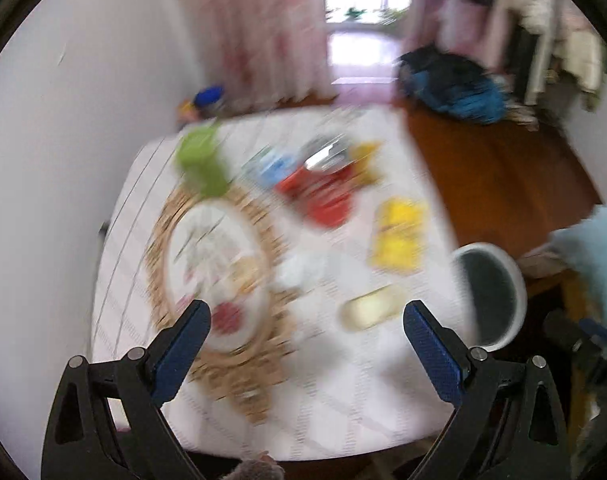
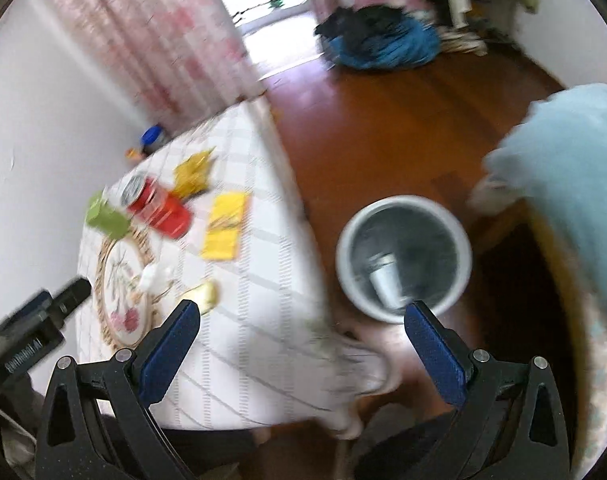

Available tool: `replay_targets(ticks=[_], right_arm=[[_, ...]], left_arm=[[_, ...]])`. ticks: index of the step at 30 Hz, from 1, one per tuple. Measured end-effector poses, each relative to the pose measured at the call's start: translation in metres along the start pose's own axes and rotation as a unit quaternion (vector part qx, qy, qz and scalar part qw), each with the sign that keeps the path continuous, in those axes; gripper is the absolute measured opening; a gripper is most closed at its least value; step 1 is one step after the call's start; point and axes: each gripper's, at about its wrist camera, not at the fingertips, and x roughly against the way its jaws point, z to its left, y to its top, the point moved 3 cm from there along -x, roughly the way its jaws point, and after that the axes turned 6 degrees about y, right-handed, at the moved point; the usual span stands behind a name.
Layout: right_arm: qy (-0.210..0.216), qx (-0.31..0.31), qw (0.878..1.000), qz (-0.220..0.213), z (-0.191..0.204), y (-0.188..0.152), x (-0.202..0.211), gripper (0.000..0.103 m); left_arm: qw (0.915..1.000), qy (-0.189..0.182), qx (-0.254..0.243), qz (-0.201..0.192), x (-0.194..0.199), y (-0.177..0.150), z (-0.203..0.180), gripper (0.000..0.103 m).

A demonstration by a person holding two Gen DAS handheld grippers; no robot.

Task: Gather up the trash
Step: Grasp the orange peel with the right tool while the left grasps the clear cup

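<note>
Both views are motion-blurred. A table with a white checked cloth [image 1: 343, 392] carries trash: a red can [image 1: 323, 196] [image 2: 159, 208], a yellow wrapper [image 1: 399, 236] [image 2: 225, 226], a second yellow wrapper [image 1: 367, 160] [image 2: 193, 174], a green box [image 1: 201, 160] [image 2: 105, 216], crumpled white tissue [image 1: 303, 268] [image 2: 155, 274] and a pale yellow piece [image 1: 373, 306] [image 2: 203, 294]. A white bin [image 1: 495, 292] [image 2: 403, 256] stands on the floor right of the table, with a silvery item inside. My left gripper [image 1: 305, 328] is open above the table's near side. My right gripper [image 2: 301, 332] is open above the table corner, the bin just beyond its right finger.
A round woven mat with a floral plate [image 1: 215, 276] [image 2: 121, 292] lies on the table's left. A white wall runs along the left. A dark and blue pile [image 1: 451, 84] [image 2: 379, 40] lies on the wooden floor behind. A light blue cloth [image 2: 575, 184] is at the right.
</note>
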Motion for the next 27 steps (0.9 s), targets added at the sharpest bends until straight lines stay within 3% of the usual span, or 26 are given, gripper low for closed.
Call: replay_targets(ticks=[4,5,8,13,17,27], right_arm=[[0.027,0.020,0.998,0.050,0.041,-0.007,-0.076,0.102],[0.031,0.027,0.997,0.062,0.049,-0.009,-0.095,0.098],[0.030,0.042,0.995,0.090,0.066,-0.012,-0.139,0.076],[0.034,0.044,0.993,0.106,0.079,-0.010,-0.185,0.057],[0.052,0.057,0.992,0.104,0.087,-0.015,-0.198,0.016],[-0.016,0.053,0.993,0.104,0.034,-0.039,-0.157,0.012]], left_arm=[[0.9974,0.042,0.032,0.050,-0.058,-0.026,0.041,0.099],[0.9963,0.050,0.038,0.059,-0.071,-0.031,0.050,0.099],[0.9926,0.057,0.058,0.090,-0.108,-0.044,0.066,0.099],[0.9890,0.051,0.064,0.123,-0.136,-0.054,0.071,0.099],[0.9899,0.041,0.049,0.127,-0.134,-0.058,0.062,0.099],[0.9939,-0.055,0.003,0.095,-0.078,-0.076,-0.003,0.098]])
